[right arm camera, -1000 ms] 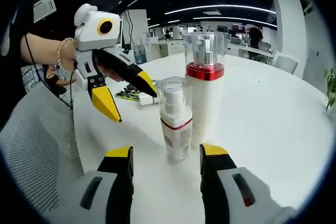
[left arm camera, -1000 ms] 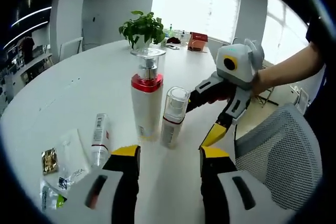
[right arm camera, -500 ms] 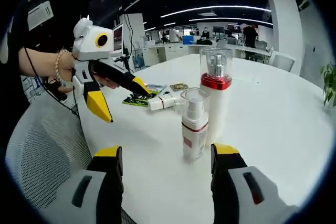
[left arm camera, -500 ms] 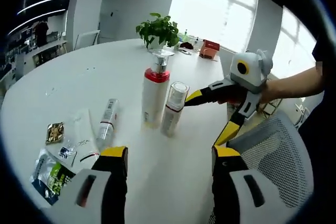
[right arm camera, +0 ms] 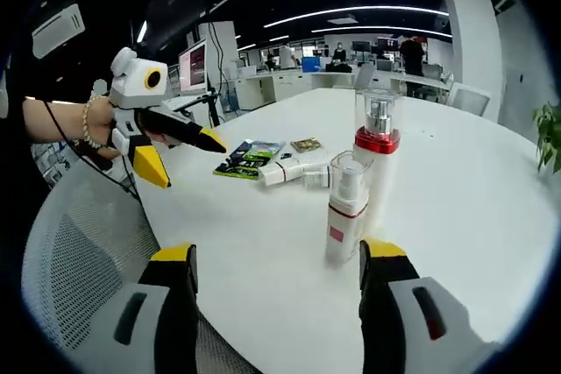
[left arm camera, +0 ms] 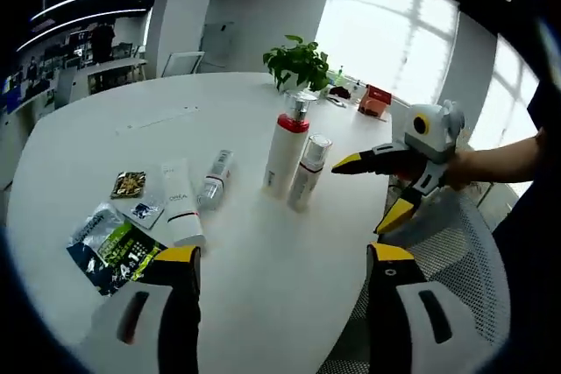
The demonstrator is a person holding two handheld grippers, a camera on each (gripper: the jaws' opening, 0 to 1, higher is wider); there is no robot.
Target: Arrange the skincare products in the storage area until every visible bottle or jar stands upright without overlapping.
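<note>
Both hand-held grippers, left (left arm camera: 279, 258) and right (right arm camera: 277, 257), wide open and empty over the white tabletop (left arm camera: 105, 137); tall red-collared pump bottle (left arm camera: 287, 153) and short clear-capped bottle (left arm camera: 308, 171) upright just beside each other, two tubes (left arm camera: 180, 203) flat beside sachets (left arm camera: 123, 247).

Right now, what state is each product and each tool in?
Tall pump bottle: upright, clear cap on.
Small pump bottle: upright beside it, capped.
White tube: lying flat.
Small tube: lying flat.
Sachets: flat on the table.
Left tool: open, empty.
Right tool: open, empty.
</note>
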